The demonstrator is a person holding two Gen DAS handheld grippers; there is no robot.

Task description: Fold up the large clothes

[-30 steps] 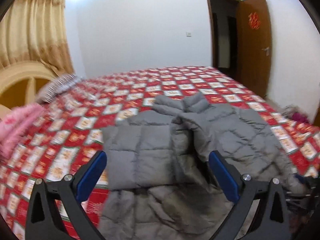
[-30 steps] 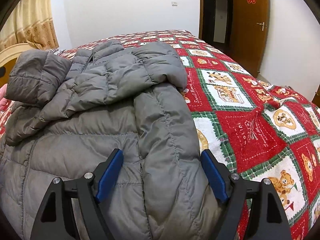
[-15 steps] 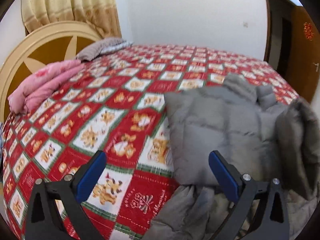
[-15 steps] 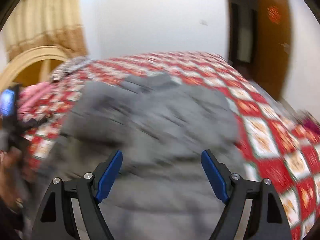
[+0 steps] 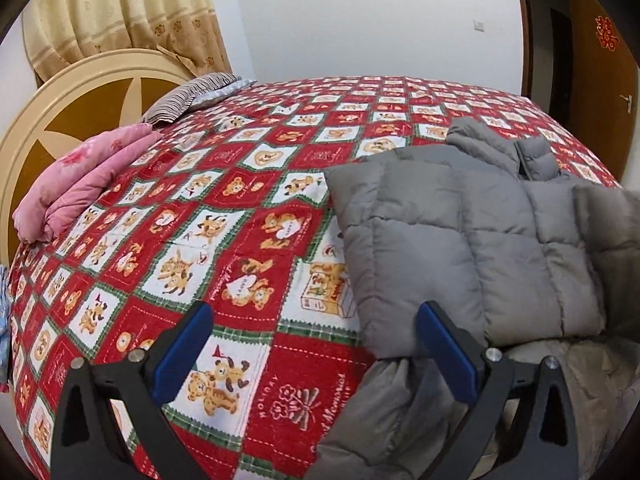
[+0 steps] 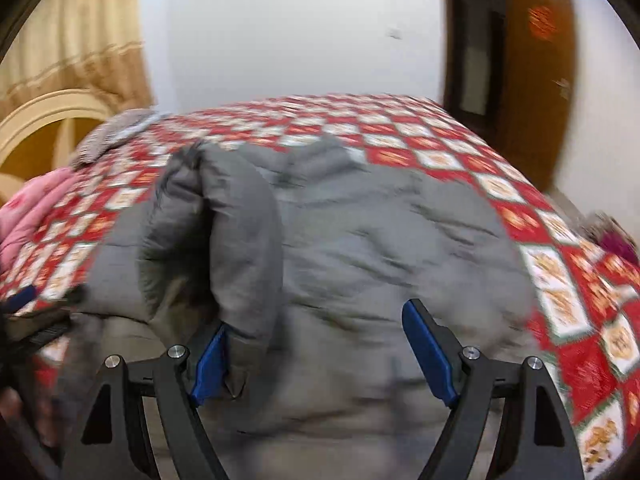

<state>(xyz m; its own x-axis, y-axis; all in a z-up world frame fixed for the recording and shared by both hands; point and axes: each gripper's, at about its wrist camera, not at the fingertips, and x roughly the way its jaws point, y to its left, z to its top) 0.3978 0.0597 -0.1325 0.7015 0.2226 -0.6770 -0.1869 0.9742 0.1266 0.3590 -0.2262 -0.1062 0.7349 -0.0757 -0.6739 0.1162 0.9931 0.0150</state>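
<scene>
With both the left tool (image 5: 316, 354) and right tool (image 6: 316, 354) spread wide and empty, the grey quilted down jacket (image 5: 460, 240), lying half-folded on the red bear-patterned bedspread (image 5: 224, 216), could spring open unless restrained.

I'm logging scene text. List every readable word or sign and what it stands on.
"HOLIDAY": red square of the bedspread, near the left gripper.
"HAPPY": heart on a bear square.
Red paper character on the door: too small to read for certain.
Other bedspread script: too distorted.
Right wrist view: blurred, nothing legible.
</scene>
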